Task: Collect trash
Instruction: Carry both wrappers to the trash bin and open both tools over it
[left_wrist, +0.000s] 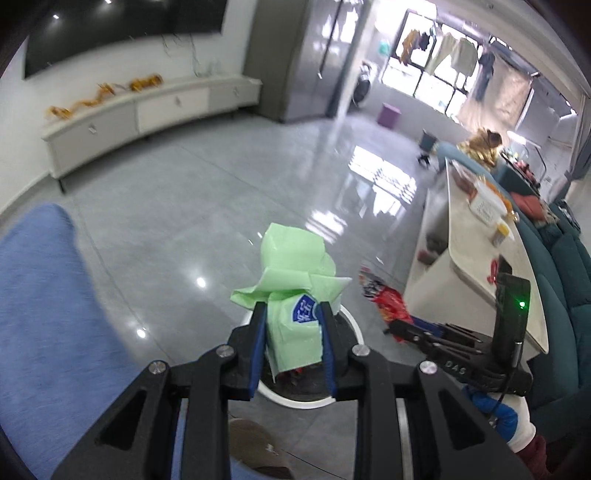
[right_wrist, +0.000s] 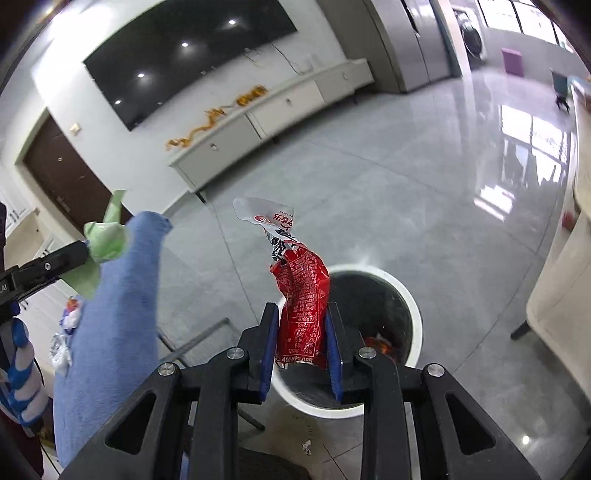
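Red wrapper clamped upright in the right gripper, green packet in the left gripper, both over the bin.

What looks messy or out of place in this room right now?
A small white scrap lies on the floor just short of the white bin, not in it. Orange tinsel sprawls along the TV cabinet. The green wrapper and red wrapper are crumpled, each held above the bin.
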